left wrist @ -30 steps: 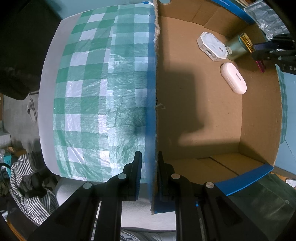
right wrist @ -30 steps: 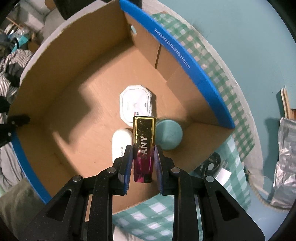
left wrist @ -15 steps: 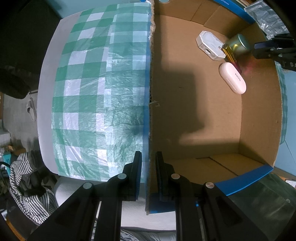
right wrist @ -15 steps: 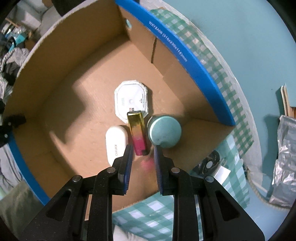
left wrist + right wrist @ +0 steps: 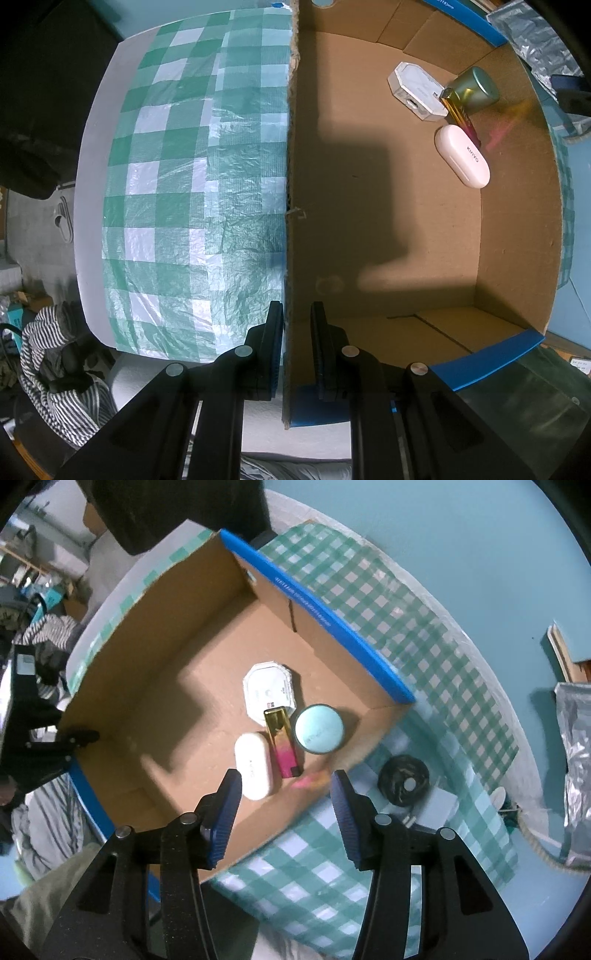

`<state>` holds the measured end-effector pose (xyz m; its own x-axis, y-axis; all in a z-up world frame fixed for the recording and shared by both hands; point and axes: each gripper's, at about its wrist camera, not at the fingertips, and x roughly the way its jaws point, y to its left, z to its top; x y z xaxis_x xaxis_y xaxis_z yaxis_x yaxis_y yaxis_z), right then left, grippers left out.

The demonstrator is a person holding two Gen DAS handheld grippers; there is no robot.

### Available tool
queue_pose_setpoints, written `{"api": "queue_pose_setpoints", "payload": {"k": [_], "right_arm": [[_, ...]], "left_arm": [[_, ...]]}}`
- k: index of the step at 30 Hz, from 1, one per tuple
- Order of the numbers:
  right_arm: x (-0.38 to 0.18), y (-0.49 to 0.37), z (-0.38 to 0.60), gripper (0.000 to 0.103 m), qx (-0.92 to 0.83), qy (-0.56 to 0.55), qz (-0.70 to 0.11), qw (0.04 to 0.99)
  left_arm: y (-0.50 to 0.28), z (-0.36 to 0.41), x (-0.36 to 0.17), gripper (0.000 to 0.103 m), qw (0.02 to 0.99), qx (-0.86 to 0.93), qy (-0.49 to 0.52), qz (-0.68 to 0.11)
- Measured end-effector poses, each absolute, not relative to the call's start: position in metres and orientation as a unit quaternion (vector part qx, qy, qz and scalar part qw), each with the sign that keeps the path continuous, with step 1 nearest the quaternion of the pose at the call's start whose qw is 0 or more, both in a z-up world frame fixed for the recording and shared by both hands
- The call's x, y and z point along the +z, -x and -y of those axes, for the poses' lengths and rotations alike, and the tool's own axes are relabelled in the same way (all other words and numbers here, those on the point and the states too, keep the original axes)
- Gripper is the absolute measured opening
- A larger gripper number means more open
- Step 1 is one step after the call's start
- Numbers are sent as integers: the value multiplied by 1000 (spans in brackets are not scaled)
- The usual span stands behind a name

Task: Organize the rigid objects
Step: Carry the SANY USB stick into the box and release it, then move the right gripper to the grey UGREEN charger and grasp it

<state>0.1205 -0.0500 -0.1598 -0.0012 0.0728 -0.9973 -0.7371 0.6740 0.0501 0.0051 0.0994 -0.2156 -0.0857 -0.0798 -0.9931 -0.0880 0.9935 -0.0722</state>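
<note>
A cardboard box [image 5: 155, 686] with blue edges sits on a green checked cloth. Inside lie a gold-and-pink bar [image 5: 282, 744], a white oval case [image 5: 254, 768], a white octagonal box [image 5: 269, 690] and a teal round jar [image 5: 319, 728]. They also show in the left wrist view: the bar [image 5: 460, 110], the oval case [image 5: 461, 155], the octagonal box [image 5: 415, 90], the jar [image 5: 476, 86]. My right gripper [image 5: 284, 797] is open and empty, above the box's near wall. My left gripper [image 5: 297, 325] is shut on the box's side wall [image 5: 290, 184].
A black round object [image 5: 404, 781] and white pieces lie on the checked cloth [image 5: 406, 635] right of the box. A silver foil bag [image 5: 576, 760] is at far right. Striped clothing [image 5: 55, 376] lies beyond the table edge at left.
My right gripper let go of the gold-and-pink bar, which now lies in the box between the oval case and the jar. The gripper opened wide and pulled back. The left gripper kept its hold.
</note>
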Motion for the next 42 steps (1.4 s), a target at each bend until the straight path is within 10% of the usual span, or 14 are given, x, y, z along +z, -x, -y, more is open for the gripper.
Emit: {"api": "queue_pose_setpoints", "payload": {"k": [42], "right_arm": [[-248, -166, 218, 61, 137, 42, -741, 656]], "left_arm": [[-2, -96, -226, 15, 668, 27, 52, -742]]}}
